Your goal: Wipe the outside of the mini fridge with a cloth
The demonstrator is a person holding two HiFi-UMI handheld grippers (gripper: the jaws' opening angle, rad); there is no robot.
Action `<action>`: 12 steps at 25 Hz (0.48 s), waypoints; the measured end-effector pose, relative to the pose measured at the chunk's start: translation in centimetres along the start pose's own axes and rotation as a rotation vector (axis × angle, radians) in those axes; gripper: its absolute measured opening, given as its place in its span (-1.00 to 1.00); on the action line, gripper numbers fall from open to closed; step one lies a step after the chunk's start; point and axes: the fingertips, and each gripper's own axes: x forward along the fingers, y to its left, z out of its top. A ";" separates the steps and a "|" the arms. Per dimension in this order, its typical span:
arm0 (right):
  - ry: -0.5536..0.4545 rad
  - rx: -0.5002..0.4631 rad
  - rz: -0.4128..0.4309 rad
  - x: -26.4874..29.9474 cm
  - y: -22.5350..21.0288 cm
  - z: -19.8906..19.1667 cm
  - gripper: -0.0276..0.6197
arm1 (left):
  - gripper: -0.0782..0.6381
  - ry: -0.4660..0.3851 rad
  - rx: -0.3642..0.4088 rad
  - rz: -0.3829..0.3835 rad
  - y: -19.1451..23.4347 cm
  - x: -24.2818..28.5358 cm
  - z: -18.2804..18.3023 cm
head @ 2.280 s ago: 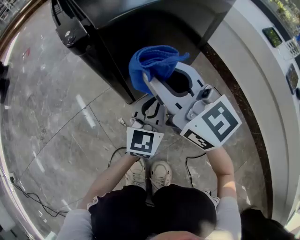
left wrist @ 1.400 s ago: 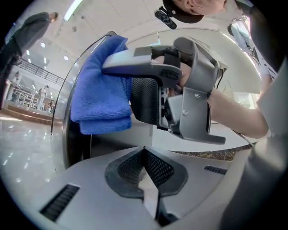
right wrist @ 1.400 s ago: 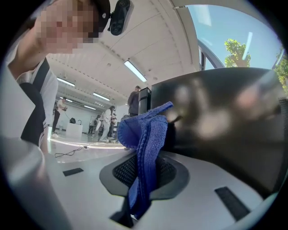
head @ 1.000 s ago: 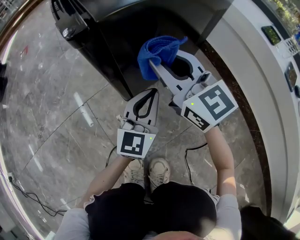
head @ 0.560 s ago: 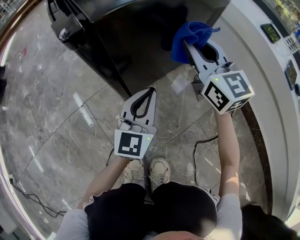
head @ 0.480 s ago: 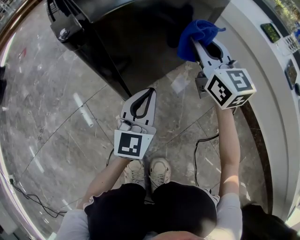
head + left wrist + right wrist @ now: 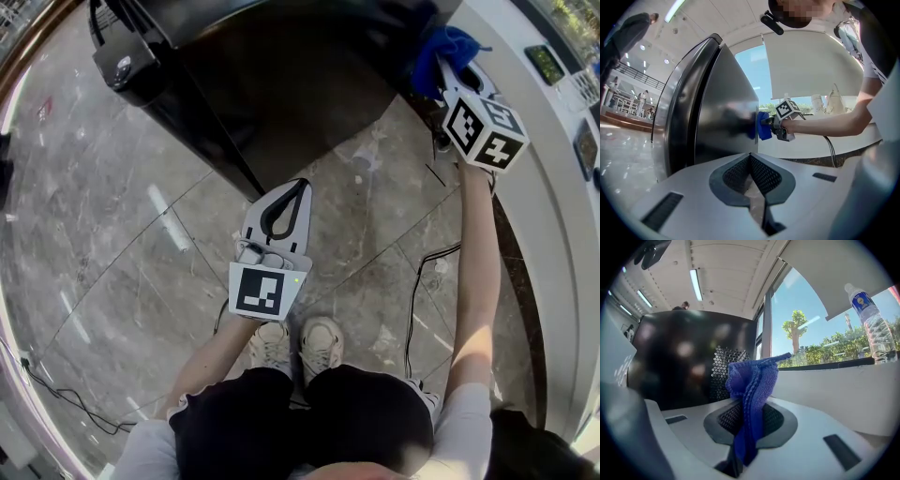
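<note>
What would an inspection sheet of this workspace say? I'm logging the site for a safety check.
Surface: glossy marble floor.
Job's things: black mini fridge standing on the floor; blue cloth against its side.
Clutter: water bottle upright on the white counter.
Grippers: left gripper shut, empty, held low, apart from the fridge; right gripper shut on the blue cloth.
Cables: black cable on the floor below the person's right arm; second cable at far left.
Surroundings: windows with trees outside; people far off.
</note>
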 end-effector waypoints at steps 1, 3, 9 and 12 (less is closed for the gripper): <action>0.000 0.000 0.000 0.1 -0.1 0.0 -0.68 | -0.77 0.003 -0.001 0.005 0.1 -0.1 -0.1; -0.005 0.007 -0.003 0.1 -0.2 0.1 -0.68 | -0.77 0.010 0.000 0.017 0.5 -0.3 -0.2; 0.018 0.093 -0.092 0.7 -3.2 -0.4 -0.68 | -0.77 0.015 0.005 0.067 1.9 -1.9 -0.2; 0.005 0.084 -0.096 -0.4 -3.0 -0.3 -0.68 | -0.77 0.059 0.024 0.089 2.6 -3.1 -0.4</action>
